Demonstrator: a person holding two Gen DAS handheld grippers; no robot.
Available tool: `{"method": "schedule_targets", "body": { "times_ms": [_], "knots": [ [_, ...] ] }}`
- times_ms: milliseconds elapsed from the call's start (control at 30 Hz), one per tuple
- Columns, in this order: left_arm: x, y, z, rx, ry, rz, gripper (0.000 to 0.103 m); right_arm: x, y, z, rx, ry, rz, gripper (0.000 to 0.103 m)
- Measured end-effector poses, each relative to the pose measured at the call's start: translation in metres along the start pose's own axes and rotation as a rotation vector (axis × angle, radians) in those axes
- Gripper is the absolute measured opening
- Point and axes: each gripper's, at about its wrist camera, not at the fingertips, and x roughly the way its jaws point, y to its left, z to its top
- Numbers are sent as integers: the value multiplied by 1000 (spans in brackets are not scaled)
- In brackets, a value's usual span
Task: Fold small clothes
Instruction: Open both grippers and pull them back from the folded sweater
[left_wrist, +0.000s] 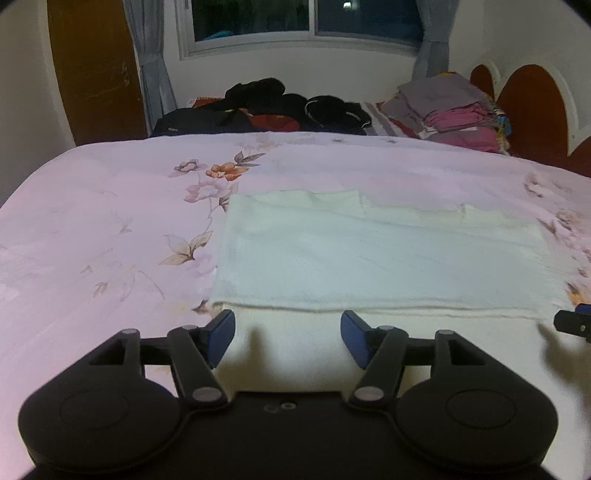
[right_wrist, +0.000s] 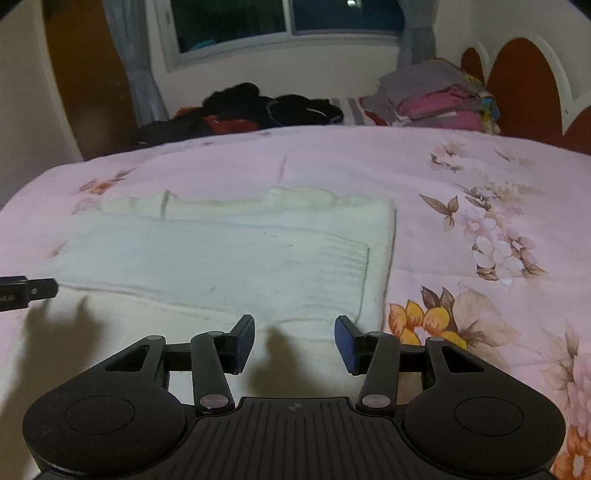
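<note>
White knit garment (left_wrist: 388, 254) spread flat on pink floral bedsheet (left_wrist: 103, 229), folded into a broad rectangle with an upper layer lying over a lower one; fold edge running across just ahead of both claws. Ribbed cuff or hem visible at right end of upper layer in right wrist view (right_wrist: 347, 266). Far edge slightly rumpled.

Left gripper (left_wrist: 288, 336) low over near part of garment, jaws spread wide, nothing between blue pads (left_wrist: 221, 338); cream fabric showing through the gap. Left pad near garment's left near corner, at the border with the sheet. Whether pads touch cloth: cannot tell.

Right gripper (right_wrist: 294, 339) likewise low over near right part of garment, jaws wide apart, empty. Right pad close to garment's right edge, just beside orange-yellow printed flower (right_wrist: 424, 321) on sheet. Shadows of both fingers thrown forward onto fabric.

Tip of right gripper peeking in at right edge of left wrist view; tip of left gripper at left edge of right wrist view, both level with garment's near fold.

Beyond bed's far side: heap of dark clothes (left_wrist: 277, 107), stack of folded grey and pink fabrics (left_wrist: 450, 110) to its right, window (left_wrist: 303, 22) with grey curtains (left_wrist: 151, 62), brown scalloped headboard (left_wrist: 532, 107) at far right.
</note>
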Motion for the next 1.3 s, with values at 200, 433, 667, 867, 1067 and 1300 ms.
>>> {"method": "schedule_targets", "body": {
  "times_ms": [200,433,667,867,1067,1300],
  "knots": [
    [-38,5,-21,34,-13,-44,67,-47,15,-29,-8,-14,24,48],
    [-75,24,-60,35,-7,-116,68,-103,30,-80,-6,-12,-22,50],
    [-111,54,-111,53,21,-154,68,-155,47,-137,11,-6,-88,69],
    [-131,70,-149,43,50,-175,66,-181,59,-168,26,12,-120,69],
    [-153,88,-174,39,36,-167,66,-197,64,-193,32,33,-147,69],
    [-161,115,-200,-11,84,-161,65,-206,61,-218,56,92,-180,69]
  ]
}}
